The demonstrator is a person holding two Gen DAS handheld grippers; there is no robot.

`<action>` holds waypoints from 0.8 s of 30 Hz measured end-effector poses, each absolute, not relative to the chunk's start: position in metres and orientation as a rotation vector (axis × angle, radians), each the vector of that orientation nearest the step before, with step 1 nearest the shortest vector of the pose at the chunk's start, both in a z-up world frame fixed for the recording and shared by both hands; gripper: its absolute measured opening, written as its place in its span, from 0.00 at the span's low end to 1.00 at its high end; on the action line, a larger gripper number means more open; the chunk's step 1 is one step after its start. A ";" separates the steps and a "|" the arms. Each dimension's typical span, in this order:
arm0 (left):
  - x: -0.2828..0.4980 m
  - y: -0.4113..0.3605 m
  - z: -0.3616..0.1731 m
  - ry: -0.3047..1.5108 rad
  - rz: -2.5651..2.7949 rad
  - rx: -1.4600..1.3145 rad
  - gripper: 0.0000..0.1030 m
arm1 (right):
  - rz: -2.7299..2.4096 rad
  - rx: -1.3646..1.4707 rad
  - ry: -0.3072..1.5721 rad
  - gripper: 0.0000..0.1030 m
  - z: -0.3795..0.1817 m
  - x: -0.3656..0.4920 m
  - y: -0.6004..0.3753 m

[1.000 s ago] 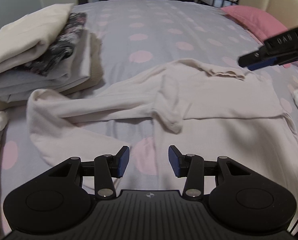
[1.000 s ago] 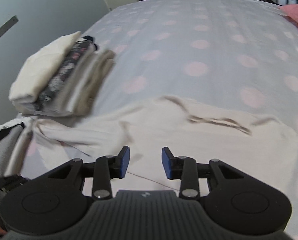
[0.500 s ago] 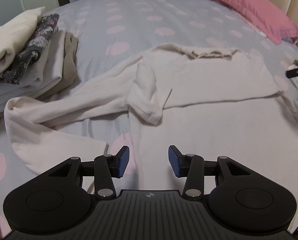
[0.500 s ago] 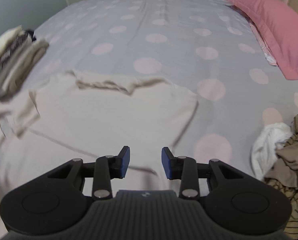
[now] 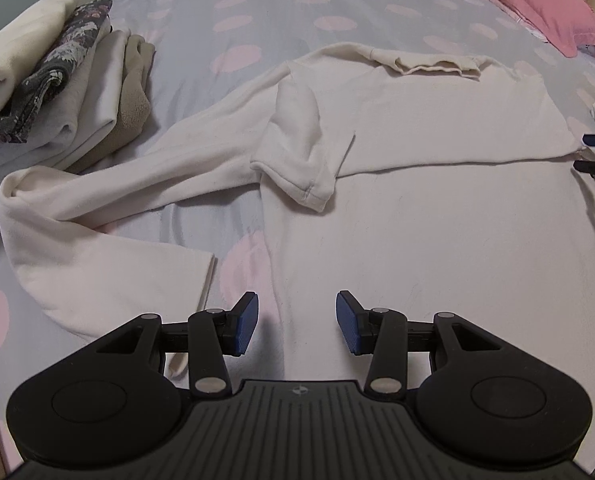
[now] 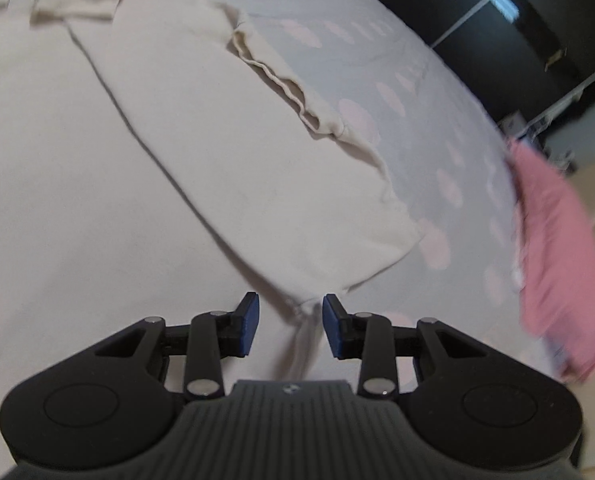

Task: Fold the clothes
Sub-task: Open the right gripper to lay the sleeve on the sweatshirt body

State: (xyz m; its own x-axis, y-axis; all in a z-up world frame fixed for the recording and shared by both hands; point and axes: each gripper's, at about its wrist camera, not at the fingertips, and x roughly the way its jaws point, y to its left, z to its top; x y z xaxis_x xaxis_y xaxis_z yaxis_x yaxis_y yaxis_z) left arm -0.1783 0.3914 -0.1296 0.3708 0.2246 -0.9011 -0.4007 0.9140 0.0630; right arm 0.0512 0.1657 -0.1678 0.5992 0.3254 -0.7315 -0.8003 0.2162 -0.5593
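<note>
I hold the left gripper (image 5: 296, 322) unclenched and empty above the cream sweater (image 5: 417, 208). My right gripper (image 6: 290, 326), likewise parted and empty, straddles its side edge, presumably to pinch it.

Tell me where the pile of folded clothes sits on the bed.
In the left wrist view the pile of folded clothes sits at the far left of the bed, just beyond the cream sweater's outstretched sleeve.

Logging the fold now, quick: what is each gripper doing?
Left gripper: open, holding nothing, above the cream garment.
Right gripper: open, garment's corner between the jaws, not gripped.
</note>
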 end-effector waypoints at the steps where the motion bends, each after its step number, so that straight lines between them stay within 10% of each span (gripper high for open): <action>1: -0.178 0.392 -0.131 1.127 0.406 -0.180 0.40 | 0.825 -1.116 0.504 0.35 -0.171 0.051 0.168; 6: -0.178 0.393 -0.133 1.137 0.417 -0.188 0.40 | 0.820 -1.213 0.417 0.14 -0.181 0.050 0.175; 24: -0.179 0.393 -0.131 1.127 0.429 -0.201 0.40 | 0.707 -0.783 0.777 0.10 -0.164 0.123 0.129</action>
